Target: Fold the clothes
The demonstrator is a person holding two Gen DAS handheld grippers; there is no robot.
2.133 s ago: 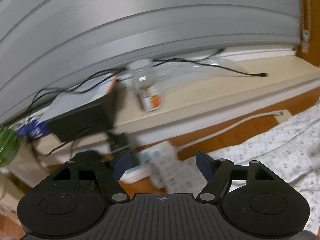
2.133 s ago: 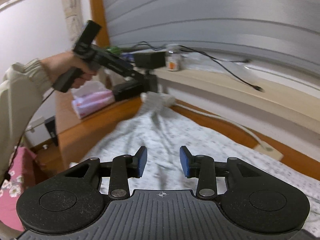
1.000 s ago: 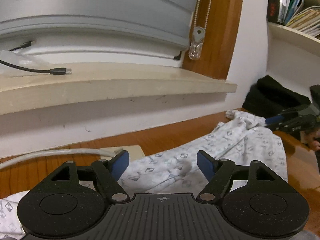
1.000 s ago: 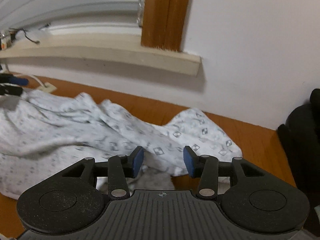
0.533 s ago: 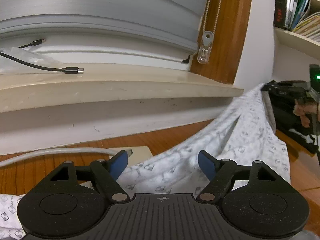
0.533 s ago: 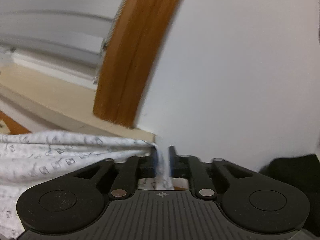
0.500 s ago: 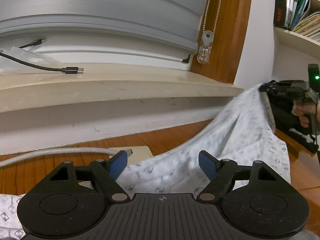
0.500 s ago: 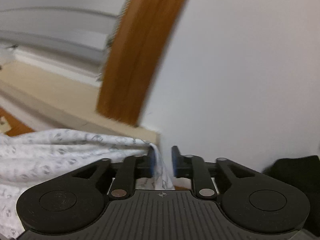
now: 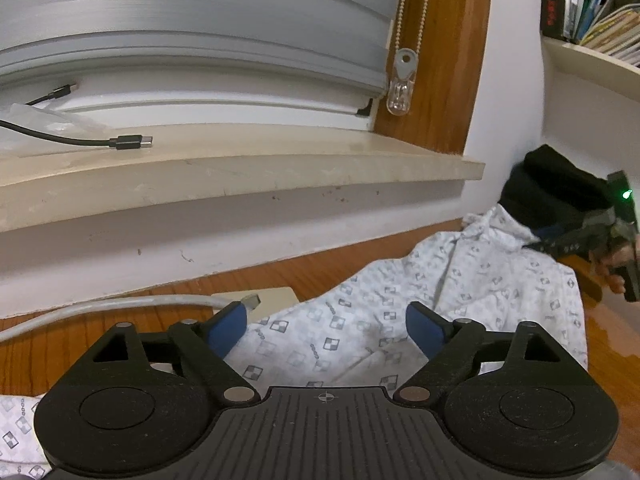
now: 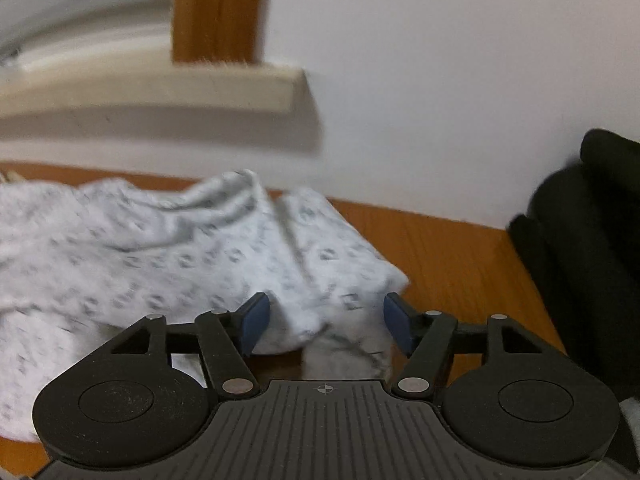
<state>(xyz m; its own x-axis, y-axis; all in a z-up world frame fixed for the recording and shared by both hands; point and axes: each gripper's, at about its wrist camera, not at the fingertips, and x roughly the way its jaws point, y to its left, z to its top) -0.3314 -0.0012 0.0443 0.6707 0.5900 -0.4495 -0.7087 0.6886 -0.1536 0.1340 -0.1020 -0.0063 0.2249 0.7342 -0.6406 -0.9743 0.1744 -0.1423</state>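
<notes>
Garment lies crumpled across the bench, its end just ahead of the right claw, whose jaws have just been opening; left claw is open too

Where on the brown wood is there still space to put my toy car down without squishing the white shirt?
Bare wood shows between the white shirt and the black bundle, up to the wall. A narrower strip runs along the wall behind the shirt, near the white cable and its box. The windowsill right of the black cable is free too. The shirt crowds the middle.
</notes>
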